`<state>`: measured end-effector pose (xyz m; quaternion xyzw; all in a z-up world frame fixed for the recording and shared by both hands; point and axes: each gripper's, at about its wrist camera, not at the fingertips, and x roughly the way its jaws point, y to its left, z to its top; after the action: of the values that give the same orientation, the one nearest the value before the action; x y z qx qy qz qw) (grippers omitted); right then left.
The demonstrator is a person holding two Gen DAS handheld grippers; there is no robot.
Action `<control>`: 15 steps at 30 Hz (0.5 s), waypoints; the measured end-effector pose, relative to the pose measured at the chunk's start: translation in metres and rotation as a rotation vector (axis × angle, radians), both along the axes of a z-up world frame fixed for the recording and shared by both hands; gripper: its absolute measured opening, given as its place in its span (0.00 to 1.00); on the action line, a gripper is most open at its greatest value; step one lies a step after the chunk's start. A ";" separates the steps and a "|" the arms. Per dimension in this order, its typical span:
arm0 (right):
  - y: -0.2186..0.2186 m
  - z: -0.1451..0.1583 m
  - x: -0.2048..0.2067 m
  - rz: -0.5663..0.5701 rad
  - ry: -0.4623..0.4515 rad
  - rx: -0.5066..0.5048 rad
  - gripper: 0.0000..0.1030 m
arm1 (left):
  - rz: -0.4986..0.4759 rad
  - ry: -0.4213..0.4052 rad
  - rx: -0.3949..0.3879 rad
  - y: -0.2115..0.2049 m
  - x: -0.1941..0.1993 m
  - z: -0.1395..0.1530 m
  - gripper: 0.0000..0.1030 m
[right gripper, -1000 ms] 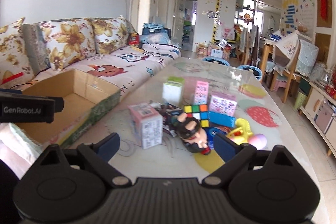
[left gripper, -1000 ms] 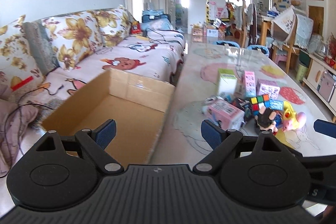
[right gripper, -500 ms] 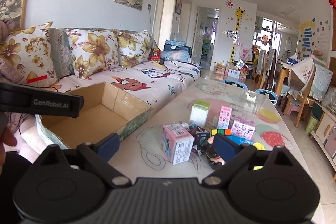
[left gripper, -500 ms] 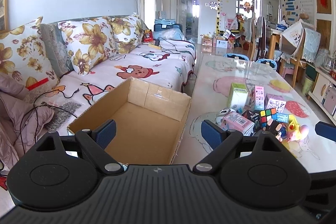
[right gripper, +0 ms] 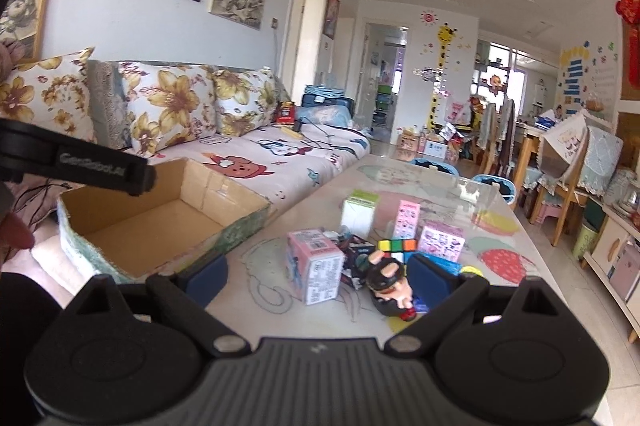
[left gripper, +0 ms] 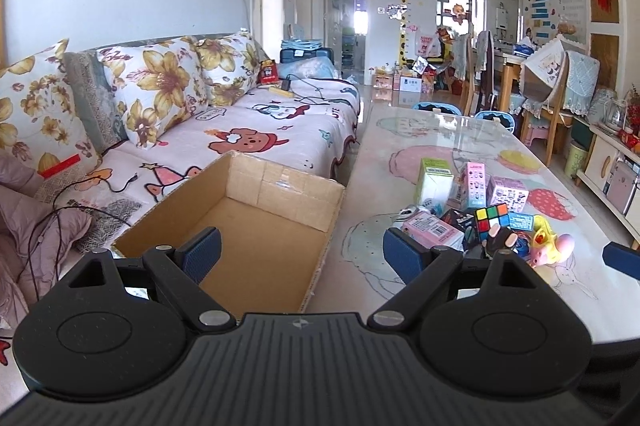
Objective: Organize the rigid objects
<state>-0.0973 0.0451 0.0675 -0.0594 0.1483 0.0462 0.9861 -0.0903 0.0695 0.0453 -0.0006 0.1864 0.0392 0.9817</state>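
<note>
An empty cardboard box (left gripper: 256,230) (right gripper: 160,218) sits at the table's left edge beside the sofa. A cluster of small items lies on the table: a pink carton (right gripper: 318,272) (left gripper: 434,230), a Rubik's cube (left gripper: 491,220) (right gripper: 396,246), a dark-haired figurine (right gripper: 390,286) (left gripper: 500,242), a green-topped carton (left gripper: 434,182) (right gripper: 358,212), a tall pink box (left gripper: 474,184) (right gripper: 408,220) and a yellow-pink toy (left gripper: 550,246). My left gripper (left gripper: 302,256) is open over the box's near right corner. My right gripper (right gripper: 320,276) is open, holding nothing, with the pink carton and figurine just beyond its fingers.
A floral sofa (left gripper: 248,130) with cables runs along the left. The long table (left gripper: 440,138) stretches away, bare at its far half. Chairs (left gripper: 548,98) and a cabinet (left gripper: 612,166) stand at the right. A person's hand (right gripper: 16,230) shows at the left edge.
Both grippers have pulled back and risen, so the box and the cluster of items look smaller and farther away. Both stayed open and empty.
</note>
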 end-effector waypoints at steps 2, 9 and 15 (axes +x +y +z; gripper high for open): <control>-0.008 -0.004 0.003 -0.022 0.002 0.003 0.93 | -0.020 0.002 0.009 0.000 0.001 -0.001 1.00; -0.038 -0.030 0.019 -0.099 0.057 0.011 0.93 | -0.080 0.044 0.020 -0.003 0.011 -0.013 1.00; -0.076 -0.048 0.035 -0.190 0.116 0.058 0.93 | -0.130 0.071 0.050 -0.013 0.029 -0.027 1.00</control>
<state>-0.0624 -0.0307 0.0195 -0.0140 0.2087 -0.0397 0.9771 -0.0616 0.0565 0.0185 0.0373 0.2197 -0.0201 0.9747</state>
